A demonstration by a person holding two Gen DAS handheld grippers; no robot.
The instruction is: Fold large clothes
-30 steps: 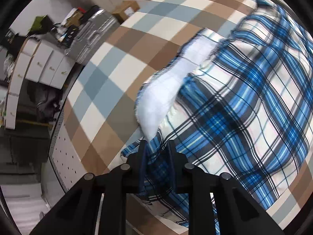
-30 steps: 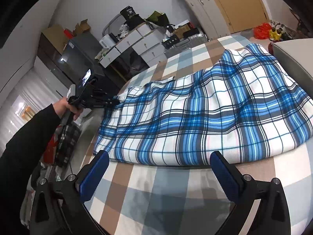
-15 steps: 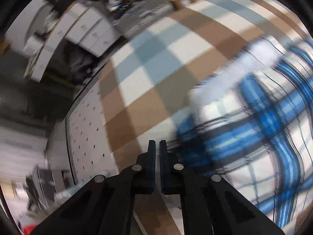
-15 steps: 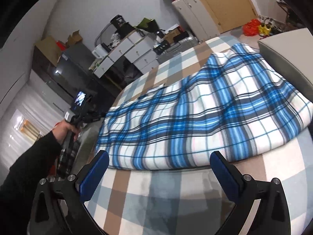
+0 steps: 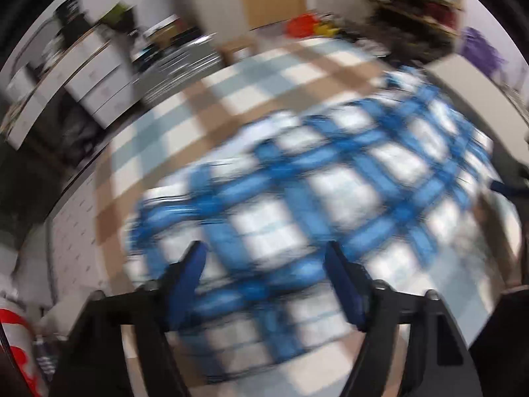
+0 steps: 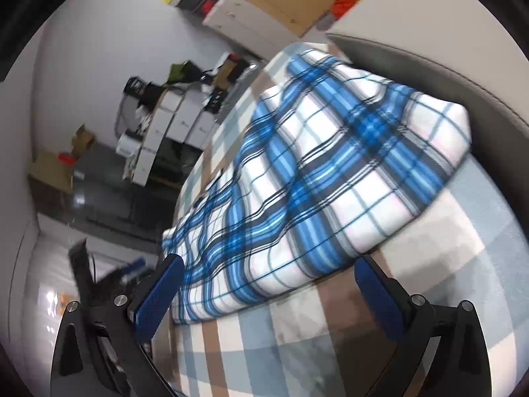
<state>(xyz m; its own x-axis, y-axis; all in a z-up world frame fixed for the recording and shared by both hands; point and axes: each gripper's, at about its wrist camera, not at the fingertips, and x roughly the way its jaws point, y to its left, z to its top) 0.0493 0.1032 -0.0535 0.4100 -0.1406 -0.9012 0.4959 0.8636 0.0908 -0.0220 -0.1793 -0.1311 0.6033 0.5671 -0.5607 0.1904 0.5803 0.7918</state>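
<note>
Blue pads (image 6: pixel 158 294) of the right gripper (image 6: pixel 267 284) are being shown spread wide at the bottom of the right wrist view, released, with nothing pressed between them; the near edge of the plaid cloth (image 6: pixel 317 178) is lying just beyond and between the two fingers, apart from both. In the left wrist view, which is heavily blurred, the left gripper (image 5: pixel 264 264) is being seen from above with its jaws opening and nothing being gripped, while the same blue and white cloth (image 5: pixel 317 198) is being spread beneath it across the middle of the frame. The cloth is being borne by a bed with a checked cover (image 6: pixel 297 347) of brown, pale blue and white squares, and it is being shown folded, with a rounded fold at the right of the right wrist view, close to a grey padded headboard (image 6: pixel 413 43). Farther off, at centre left of that view, white drawer units (image 6: pixel 172 122) with clutter on top are being shown against the wall.
</note>
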